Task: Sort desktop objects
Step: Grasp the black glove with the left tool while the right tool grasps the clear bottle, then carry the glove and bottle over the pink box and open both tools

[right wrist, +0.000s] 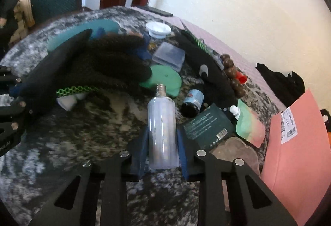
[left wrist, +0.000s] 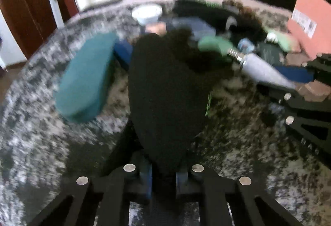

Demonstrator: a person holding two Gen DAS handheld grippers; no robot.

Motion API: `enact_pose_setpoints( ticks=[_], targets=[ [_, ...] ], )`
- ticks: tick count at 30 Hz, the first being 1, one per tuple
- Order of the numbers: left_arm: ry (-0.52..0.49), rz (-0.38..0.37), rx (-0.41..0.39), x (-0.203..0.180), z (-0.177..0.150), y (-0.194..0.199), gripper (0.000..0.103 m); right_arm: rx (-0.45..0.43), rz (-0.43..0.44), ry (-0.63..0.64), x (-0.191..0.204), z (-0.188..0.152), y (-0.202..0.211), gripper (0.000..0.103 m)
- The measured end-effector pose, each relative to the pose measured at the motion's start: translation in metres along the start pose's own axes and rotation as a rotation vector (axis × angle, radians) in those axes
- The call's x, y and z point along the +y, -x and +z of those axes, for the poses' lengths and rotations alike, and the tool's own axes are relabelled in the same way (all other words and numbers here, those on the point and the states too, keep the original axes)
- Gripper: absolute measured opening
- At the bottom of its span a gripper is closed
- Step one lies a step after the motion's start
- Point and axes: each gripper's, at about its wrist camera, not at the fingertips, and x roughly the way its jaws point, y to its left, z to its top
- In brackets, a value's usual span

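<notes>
Right now the frosted white cylindrical bulb with a metal screw base [right wrist: 163,132] serves as the landmark: it lies on the grey-and-white mottled tabletop [right wrist: 82,143], screw end pointing away, with the right gripper [right wrist: 162,155] pinching its body between blue pads [right wrist: 183,149]. No earlier picture is given, so only the grip itself can be told. Just beyond the screw base sits a flat green disc-shaped lid [right wrist: 165,79], and to its right a small dark bottle with a pale blue label [right wrist: 193,101], a dark green printed sachet [right wrist: 206,126] and a pastel green-pink spouted pouch [right wrist: 249,126]. Further right stands a salmon-pink cardboard box with a barcode label [right wrist: 295,155]. Left of the bulb, a black knitted glove with a green honeycomb cuff [right wrist: 99,64] hangs over the table, crowding the space beside the screw base. The left wrist view, badly blurred, shows that glove [left wrist: 167,91] filling the middle of the picture, clamped by the left gripper [left wrist: 163,176], whose pads are pressed together on the fabric; it also shows a teal oblong case [left wrist: 84,77] left of the glove, mostly hidden in the right wrist view. Only the right wrist view shows a clear plastic box [right wrist: 169,55], a white round cap [right wrist: 158,28] and a string of brown wooden beads [right wrist: 231,72] beyond the bulb.
</notes>
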Motion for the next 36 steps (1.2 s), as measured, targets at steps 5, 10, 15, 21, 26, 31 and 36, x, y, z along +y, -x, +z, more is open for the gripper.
enact_pose_setpoints(
  ticks=[5, 10, 15, 21, 26, 31, 36],
  targets=[
    [-0.001, 0.049, -0.113, 0.0, 0.007, 0.035, 0.009, -0.068, 0.024, -0.014, 0.001, 0.008, 0.033, 0.029],
    [0.032, 0.058, -0.197, 0.008, 0.015, 0.064, 0.009, -0.143, 0.03, -0.032, 0.005, 0.019, 0.067, 0.029],
    [0.07, 0.014, -0.264, 0.02, 0.022, 0.093, 0.009, -0.203, 0.039, -0.078, 0.002, 0.026, 0.102, 0.029],
    [0.147, -0.056, -0.342, 0.042, 0.022, 0.132, 0.009, -0.281, 0.038, -0.128, -0.008, 0.033, 0.144, 0.029],
    [0.171, -0.098, -0.439, 0.05, 0.022, 0.171, 0.009, -0.351, 0.04, -0.166, -0.015, 0.037, 0.18, 0.029],
    [0.165, -0.143, -0.504, 0.041, 0.024, 0.196, 0.009, -0.42, 0.03, -0.207, -0.023, 0.039, 0.221, 0.029],
    [0.142, -0.215, -0.55, 0.017, 0.031, 0.215, 0.009, -0.498, 0.005, -0.26, -0.038, 0.032, 0.269, 0.029]
  ],
)
